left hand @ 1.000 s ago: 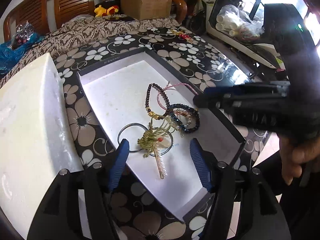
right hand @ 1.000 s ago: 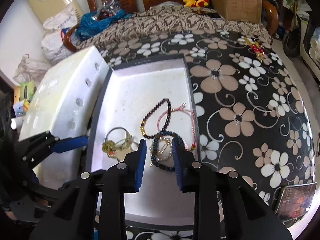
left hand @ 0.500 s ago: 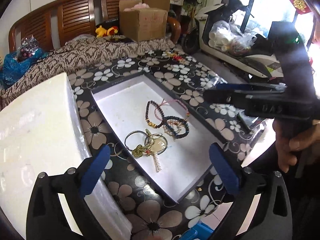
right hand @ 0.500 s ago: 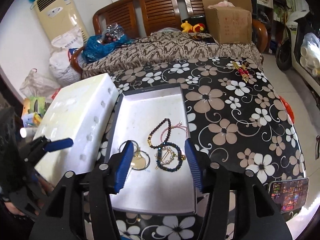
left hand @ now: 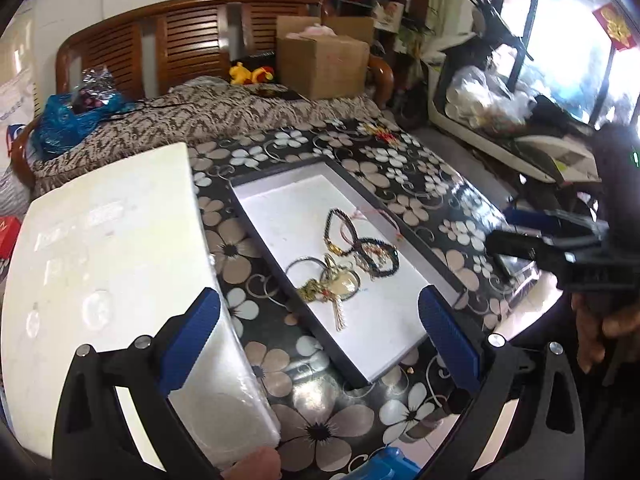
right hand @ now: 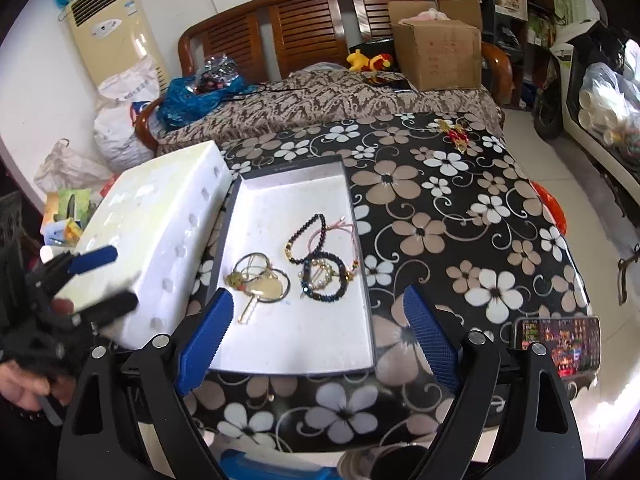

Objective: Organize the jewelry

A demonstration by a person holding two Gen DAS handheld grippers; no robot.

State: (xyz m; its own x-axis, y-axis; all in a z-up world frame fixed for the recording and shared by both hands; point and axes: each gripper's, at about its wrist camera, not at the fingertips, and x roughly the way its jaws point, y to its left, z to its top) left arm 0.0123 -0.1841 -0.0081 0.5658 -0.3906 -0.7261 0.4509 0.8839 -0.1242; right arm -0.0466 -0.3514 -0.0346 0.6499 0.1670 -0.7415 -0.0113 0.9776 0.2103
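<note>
A shallow white-lined tray (left hand: 276,220) (right hand: 280,208) lies on the flowered table. In it lie a dark bead bracelet (left hand: 338,226) (right hand: 306,240), a pink cord bracelet (right hand: 340,230), a dark blue bead bracelet with pearls (left hand: 378,260) (right hand: 324,278), and silver rings with a gold tasselled charm (left hand: 328,284) (right hand: 260,280). My left gripper (left hand: 320,332) is open and empty, above the tray's near end. My right gripper (right hand: 318,332) is open and empty, above the tray's near edge. Each gripper shows in the other's view, the right (left hand: 516,232) and the left (right hand: 108,276).
A white foam box (left hand: 104,264) (right hand: 156,236) stands against the tray's left side. A phone (right hand: 558,338) lies at the table's right front corner. A red-gold ornament (right hand: 454,134) lies at the far right. A bench with a cardboard box (right hand: 436,54) stands behind.
Both grippers have pulled up and back from the jewelry and opened wide. The jewelry stays in the tray.
</note>
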